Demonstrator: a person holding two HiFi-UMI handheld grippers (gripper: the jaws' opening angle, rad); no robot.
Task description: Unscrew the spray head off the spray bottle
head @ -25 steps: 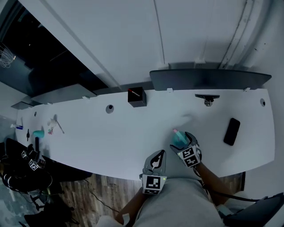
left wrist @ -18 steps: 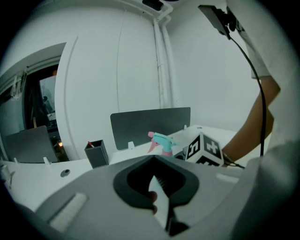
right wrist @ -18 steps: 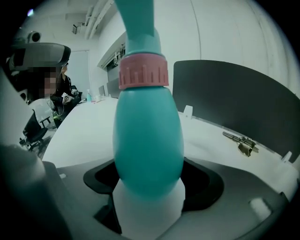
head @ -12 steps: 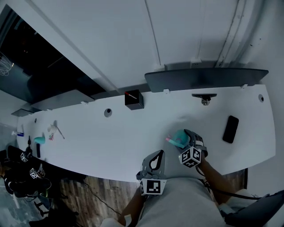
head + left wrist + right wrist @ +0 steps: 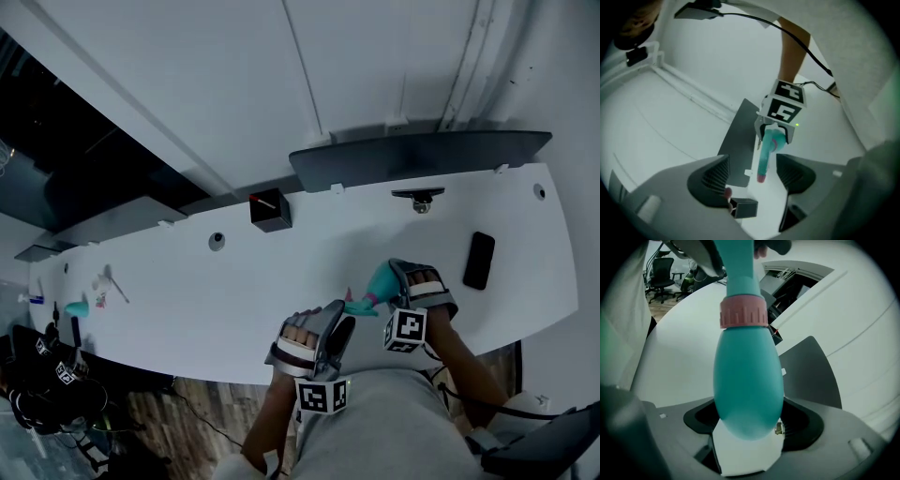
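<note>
text: nothing legible is showing anywhere | signs: black-and-white square coded markers are showing on the cube (image 5: 323,395) of the left gripper (image 5: 754,180) and on the cube (image 5: 405,329) of the right gripper (image 5: 747,425), carrying block patterns, not letters or digits | spray bottle (image 5: 747,380): plain teal body is showing no print

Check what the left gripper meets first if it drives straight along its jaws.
Likely the spray bottle, pink tip first, dead ahead. The left gripper has just been opening its jaws; apparently nothing is between them yet. Depth is unclear.
</note>
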